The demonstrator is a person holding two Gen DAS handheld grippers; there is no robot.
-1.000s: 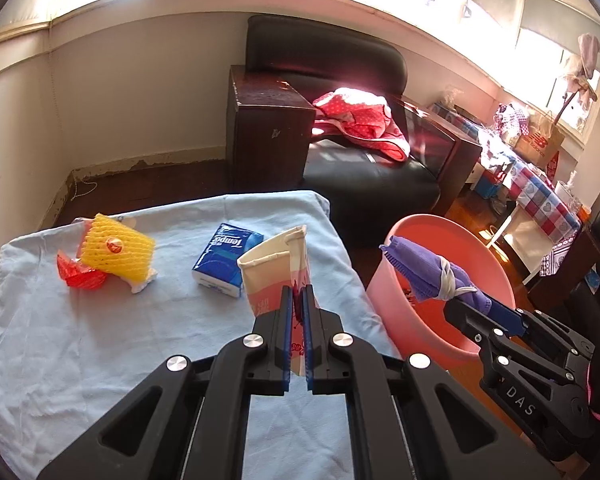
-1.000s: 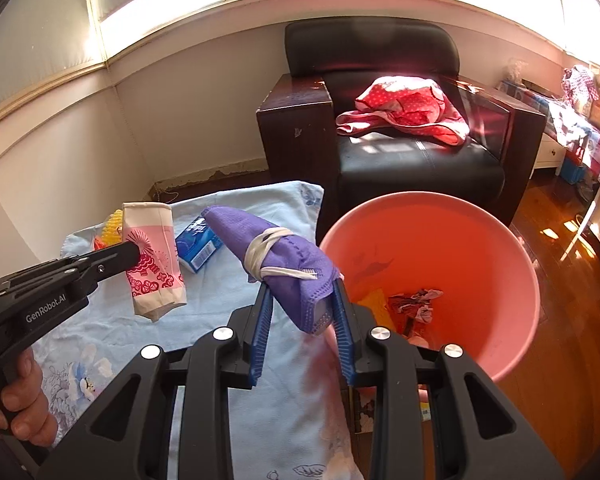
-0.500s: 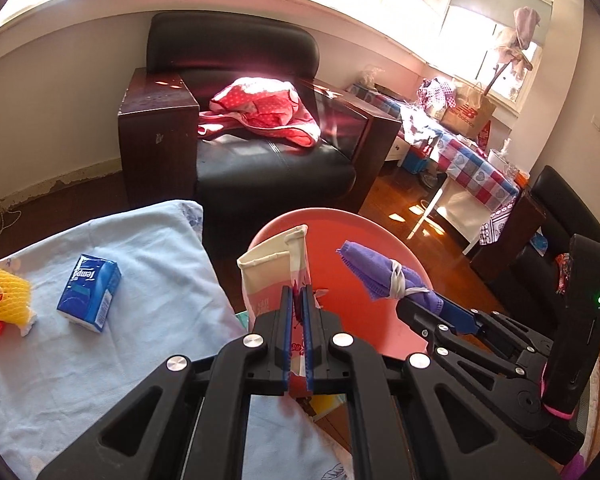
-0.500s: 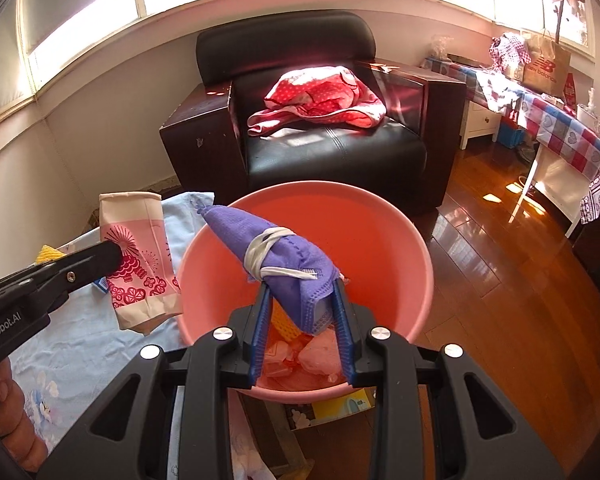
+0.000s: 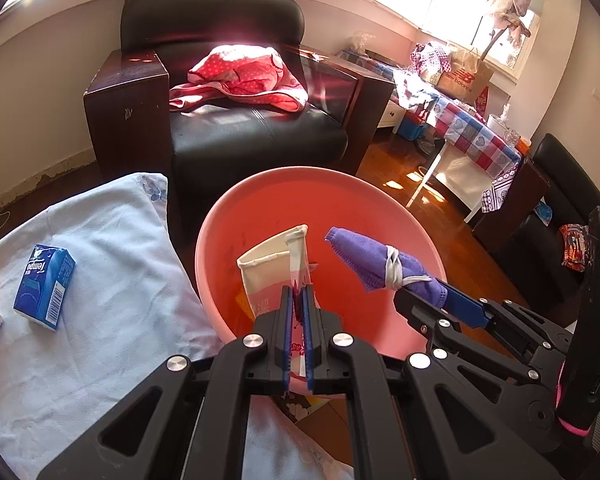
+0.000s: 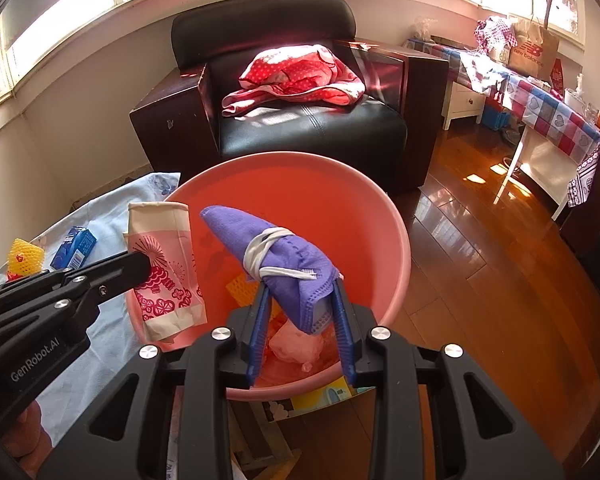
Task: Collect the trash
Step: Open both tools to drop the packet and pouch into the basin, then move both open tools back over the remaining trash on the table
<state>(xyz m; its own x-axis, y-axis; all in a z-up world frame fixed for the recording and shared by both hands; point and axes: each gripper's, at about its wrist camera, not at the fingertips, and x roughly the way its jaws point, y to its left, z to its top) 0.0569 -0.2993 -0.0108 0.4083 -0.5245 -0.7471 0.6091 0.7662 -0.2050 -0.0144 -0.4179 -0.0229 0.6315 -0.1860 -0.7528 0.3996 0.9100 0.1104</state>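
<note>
Left wrist view shows the left gripper (image 5: 296,300) nearest, its blue pads almost together and clamped on a flattened paper bag (image 5: 274,268) that stands upright over the near rim of the pink basin (image 5: 220,216); just to its right the right gripper (image 6: 302,300) has its fingers a little apart, pinching a folded purple face mask (image 6: 268,248) wrapped in its white ear loops, also over the basin; inside the basin some crumpled trash (image 6: 296,346) lies at the bottom; to the left the table edge with the light blue cloth (image 5: 112,280) touches the basin, and on it lie a blue tissue pack (image 5: 44,286) and a yellow foam net (image 6: 25,256); to the right is open wooden floor (image 6: 480,260); behind stands a black armchair (image 5: 256,132).
</note>
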